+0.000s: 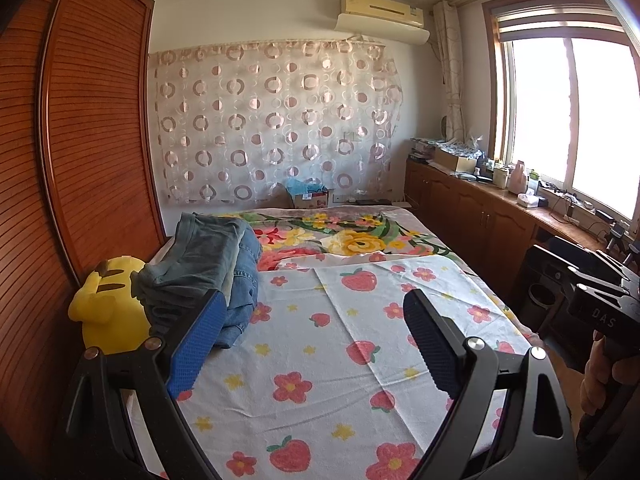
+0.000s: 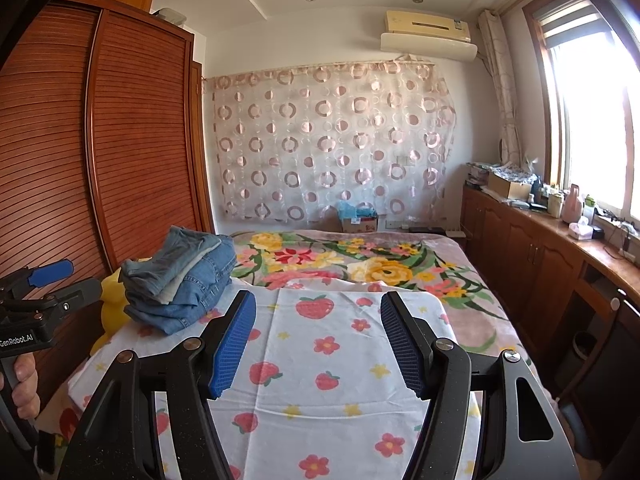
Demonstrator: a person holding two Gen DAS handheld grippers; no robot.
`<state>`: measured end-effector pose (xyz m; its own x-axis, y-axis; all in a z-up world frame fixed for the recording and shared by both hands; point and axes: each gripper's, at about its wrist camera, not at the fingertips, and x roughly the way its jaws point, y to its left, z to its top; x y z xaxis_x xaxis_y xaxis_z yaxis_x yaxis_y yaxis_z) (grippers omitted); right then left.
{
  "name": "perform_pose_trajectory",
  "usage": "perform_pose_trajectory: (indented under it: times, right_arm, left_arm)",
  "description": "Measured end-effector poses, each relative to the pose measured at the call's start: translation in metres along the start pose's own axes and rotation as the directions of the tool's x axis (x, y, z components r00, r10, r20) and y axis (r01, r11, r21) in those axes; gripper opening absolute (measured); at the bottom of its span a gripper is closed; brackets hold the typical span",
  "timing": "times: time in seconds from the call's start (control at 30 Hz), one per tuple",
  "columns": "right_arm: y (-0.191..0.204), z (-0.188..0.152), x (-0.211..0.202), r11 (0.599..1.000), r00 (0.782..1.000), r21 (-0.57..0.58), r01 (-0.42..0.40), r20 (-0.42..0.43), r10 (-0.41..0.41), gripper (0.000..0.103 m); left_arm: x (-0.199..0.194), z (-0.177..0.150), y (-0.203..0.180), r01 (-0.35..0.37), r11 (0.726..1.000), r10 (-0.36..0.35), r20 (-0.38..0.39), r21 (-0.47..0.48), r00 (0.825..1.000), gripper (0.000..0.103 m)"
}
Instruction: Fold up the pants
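Item 1, pants: folded denim, several pairs stacked, sitting at the bed's left edge, on the strawberry-print sheet. Stack's left side is leaning against a yellow plush toy, which is wedged betw. bed and wardrobe.

Item 2, left gripper: jaws standing wide apart, nothing betw. them, hovering over the sheet's near-left part. Left blue pad is overlapping the stack in that view; contact can't be told.

Item 3, right gripper: jaws apart, narrower than left, nothing betw. them, hanging over mid-sheet, well apart from the stack. A hand is gripping the left unit's handle at the right-wrist view's left edge.

Item 4, bed: sheet is covering the near half; its far edge is lying across a floral blanket that is covering the rest. Centre and right of the sheet are lying bare, w/ light creases.

Item 5, surroundings: wardrobe is running tight along the bed's left side; wooden cabinets along the right, w/ a narrow aisle betw. them and the bed's right edge. Cardboard box is sitting past the bed's far end, below a patterned curtain.
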<state>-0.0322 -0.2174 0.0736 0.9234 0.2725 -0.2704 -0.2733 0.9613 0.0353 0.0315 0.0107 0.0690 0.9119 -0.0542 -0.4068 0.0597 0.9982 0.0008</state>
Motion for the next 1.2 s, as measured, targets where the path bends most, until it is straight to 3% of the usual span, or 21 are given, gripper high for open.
perform_pose_trajectory:
  times: [1.2]
  right_arm:
    - [0.0019,-0.0032,0.0000,1.000,1.000,-0.005,-0.007,0.003,0.007,0.067]
  left_arm:
    - [-0.0012,-0.0018,0.0028,-0.004,1.000,0.004,-0.001,-0.001,1.000,0.091]
